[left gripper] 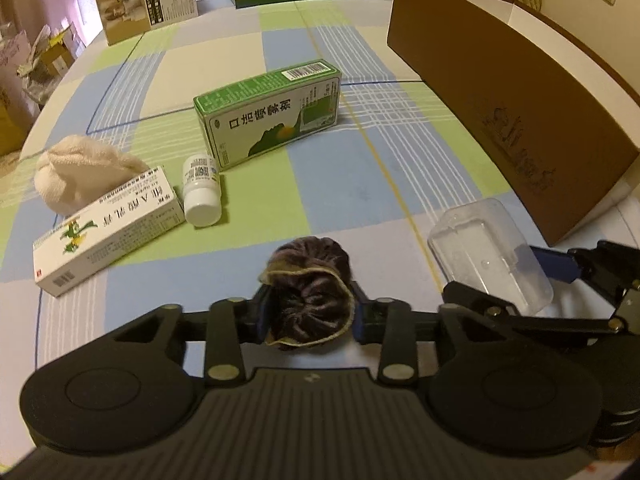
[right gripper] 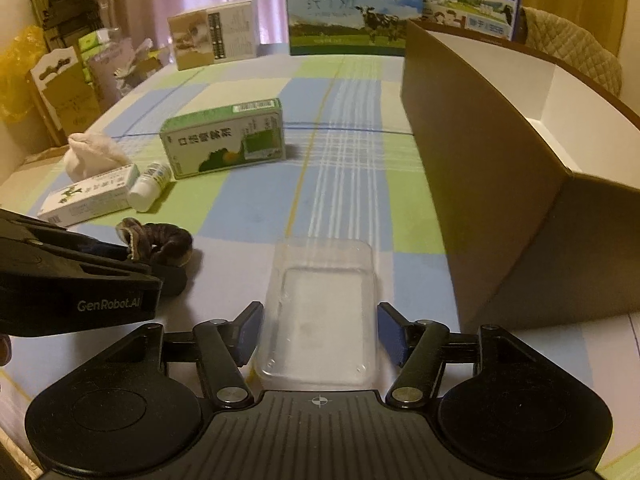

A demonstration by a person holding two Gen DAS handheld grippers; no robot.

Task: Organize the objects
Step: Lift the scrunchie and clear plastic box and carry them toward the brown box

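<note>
From my remote station, left to right on the checked surface point(left gripper: 256, 48): a cream cloth bundle point(left gripper: 80, 176) near the left edge, a white carton point(left gripper: 108, 228) touching it, a white bottle point(left gripper: 201, 190) on its side just beside that carton, and a green carton point(left gripper: 268, 114) toward the middle. My left tongs point(left gripper: 310, 312) have a dark scrunchie point(left gripper: 310, 284) between the blue pads, which sit against its sides, near the front edge. My right tongs point(right gripper: 320, 336) stand apart around a clear plastic tray point(right gripper: 320, 320), pads not touching it, beside the brown box point(right gripper: 500, 184) at the right edge.
</note>
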